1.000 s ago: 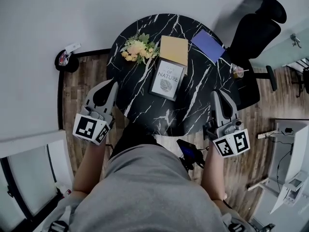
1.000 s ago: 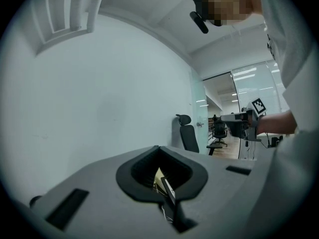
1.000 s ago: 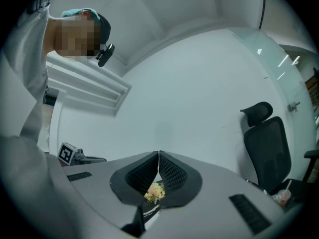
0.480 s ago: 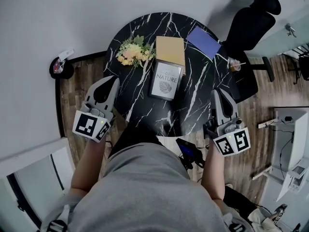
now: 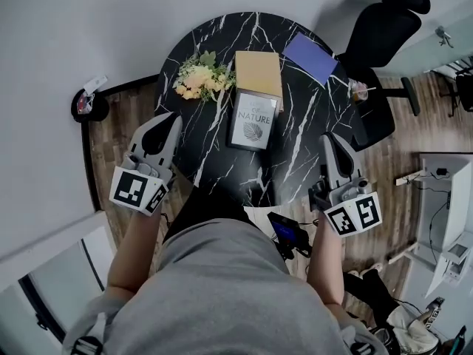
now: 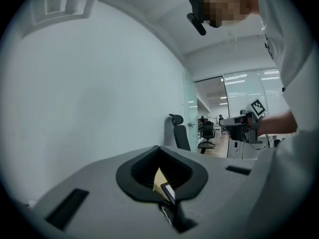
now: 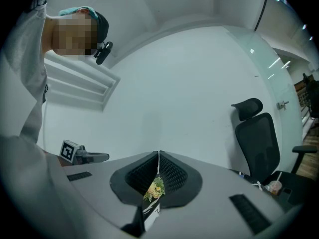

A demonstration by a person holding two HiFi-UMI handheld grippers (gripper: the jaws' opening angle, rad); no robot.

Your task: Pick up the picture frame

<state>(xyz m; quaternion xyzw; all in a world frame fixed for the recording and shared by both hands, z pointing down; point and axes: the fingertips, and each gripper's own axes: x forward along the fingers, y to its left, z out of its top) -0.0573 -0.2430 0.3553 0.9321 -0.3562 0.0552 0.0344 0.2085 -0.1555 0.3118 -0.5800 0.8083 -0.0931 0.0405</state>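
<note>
Head view: we've got left gripper (image 5: 174, 118) & right gripper (image 5: 328, 138) both closed, empty, at table's (image 5: 295, 161) near edge, w/ picture frame (image 5: 253, 120) mid-table, well apart, just nearer than tan book (image 5: 259, 72).

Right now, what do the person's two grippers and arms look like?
Both the left gripper and right gripper are pale grey moulded shells tapering to a point, with black ribbed lining inside the jaws. Each carries a white cube printed with black square markers at its rear. The person wears a grey short-sleeved top.
</note>
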